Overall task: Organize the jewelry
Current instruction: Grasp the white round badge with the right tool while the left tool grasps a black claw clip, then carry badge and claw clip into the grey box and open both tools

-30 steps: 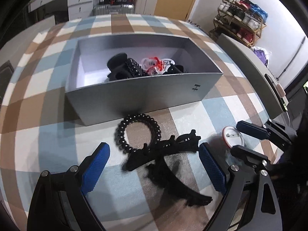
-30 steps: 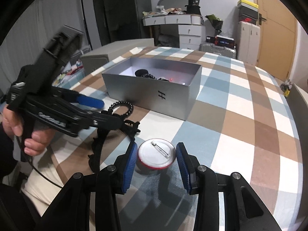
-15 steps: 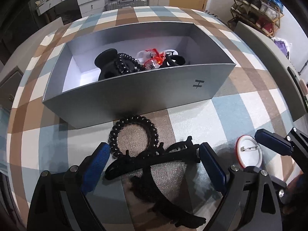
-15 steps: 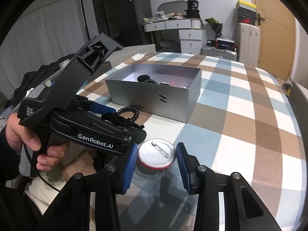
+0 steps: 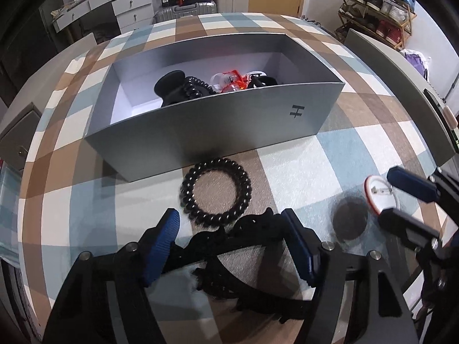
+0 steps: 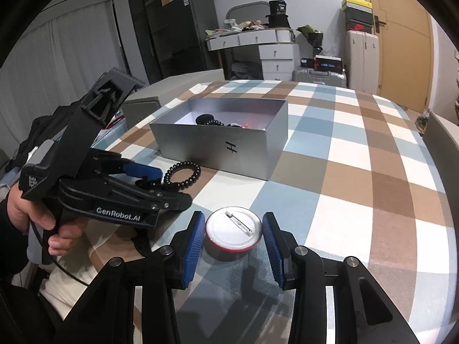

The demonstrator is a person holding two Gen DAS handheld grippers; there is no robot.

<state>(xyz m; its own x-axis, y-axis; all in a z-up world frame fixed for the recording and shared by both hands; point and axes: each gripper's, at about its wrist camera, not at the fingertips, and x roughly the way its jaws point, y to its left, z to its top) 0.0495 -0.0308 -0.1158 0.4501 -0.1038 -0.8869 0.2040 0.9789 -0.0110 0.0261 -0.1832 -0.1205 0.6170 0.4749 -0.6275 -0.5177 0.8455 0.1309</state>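
Observation:
A grey open box (image 5: 200,123) stands on the checked table and holds black hair ties and red-and-white pieces (image 5: 232,81). In front of it lies a black spiral hair tie (image 5: 216,190). My left gripper (image 5: 231,248) is shut on a black hair claw clip (image 5: 229,239), lifted off the table. My right gripper (image 6: 233,243) is shut on a round white pin badge (image 6: 233,229) with a red rim, raised above its shadow. The badge also shows in the left wrist view (image 5: 380,195). The box also shows in the right wrist view (image 6: 221,143).
The checked tablecloth (image 6: 358,186) covers a round table. Grey chair backs (image 5: 401,91) stand at the table's right side and another (image 6: 160,91) at the left. Drawers, a suitcase and a shoe rack stand beyond.
My left gripper has closed on the claw clip and lifted it toward the box. My right gripper has lifted the badge off the table.

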